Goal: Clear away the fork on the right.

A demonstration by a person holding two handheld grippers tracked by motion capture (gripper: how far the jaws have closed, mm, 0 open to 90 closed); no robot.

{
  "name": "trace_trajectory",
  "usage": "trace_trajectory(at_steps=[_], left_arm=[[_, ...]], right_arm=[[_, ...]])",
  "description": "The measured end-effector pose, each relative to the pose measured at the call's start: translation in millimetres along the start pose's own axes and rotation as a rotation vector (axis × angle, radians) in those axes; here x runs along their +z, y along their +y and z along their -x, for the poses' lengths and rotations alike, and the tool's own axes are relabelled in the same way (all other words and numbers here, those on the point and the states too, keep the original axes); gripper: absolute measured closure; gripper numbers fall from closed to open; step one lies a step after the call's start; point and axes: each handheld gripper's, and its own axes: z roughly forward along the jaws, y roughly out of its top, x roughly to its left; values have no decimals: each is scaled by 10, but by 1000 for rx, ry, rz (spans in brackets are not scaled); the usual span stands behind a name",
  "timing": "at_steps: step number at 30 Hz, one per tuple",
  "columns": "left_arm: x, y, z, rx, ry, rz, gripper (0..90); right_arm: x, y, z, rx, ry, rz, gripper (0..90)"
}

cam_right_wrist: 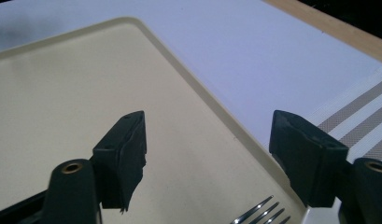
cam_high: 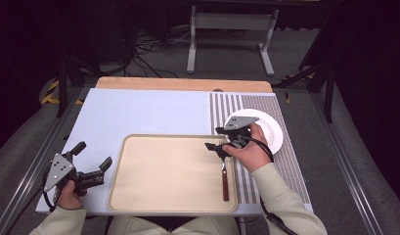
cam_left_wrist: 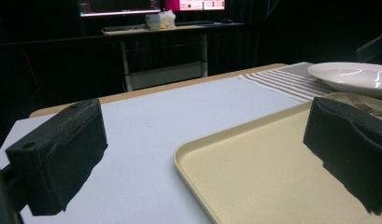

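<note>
A fork [cam_high: 225, 180] with a brown handle lies on the right side of the beige tray [cam_high: 163, 171], its tines toward the far edge. My right gripper [cam_high: 215, 138] hovers just above those tines, jaws open and nothing between them. In the right gripper view the fork's tines [cam_right_wrist: 261, 214] shine at the bottom edge, below the open gripper [cam_right_wrist: 212, 154], over the tray's corner [cam_right_wrist: 62, 93]. My left gripper [cam_high: 92, 155] rests open on the light blue table left of the tray. In the left gripper view the open gripper [cam_left_wrist: 202, 149] points over the tray [cam_left_wrist: 254, 172] toward the fork [cam_left_wrist: 366, 105].
A white plate [cam_high: 271, 129] sits on a striped placemat [cam_high: 285, 161] at the right, just behind my right hand; the plate [cam_left_wrist: 352, 77] also shows beyond the tray. The light blue table top [cam_high: 148, 112] stretches behind the tray to a wooden edge [cam_high: 183, 84].
</note>
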Motion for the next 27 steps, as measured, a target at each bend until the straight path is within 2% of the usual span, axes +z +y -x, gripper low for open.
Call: trace_trajectory(at_steps=[5, 12, 16, 18, 21, 27], left_arm=[[-3, 1, 0, 0, -1, -2, 1], [-2, 1, -1, -4, 0, 7, 1], [-4, 2, 0, -3, 0, 6, 1], [-6, 5, -1, -1, -2, 4, 1], [-4, 4, 0, -2, -1, 6, 1], [-5, 5, 3, -1, -1, 7, 1]], right_arm=[[-204, 3, -20, -19, -25, 50, 227], [-393, -38, -28, -11, -21, 115, 216], [-515, -104, -23, -15, -41, 156, 202], [-575, -158, -24, 9, -39, 175, 202], [-659, -239, -9, 9, -59, 203, 196], [-783, -396, 13, 23, -62, 265, 167]])
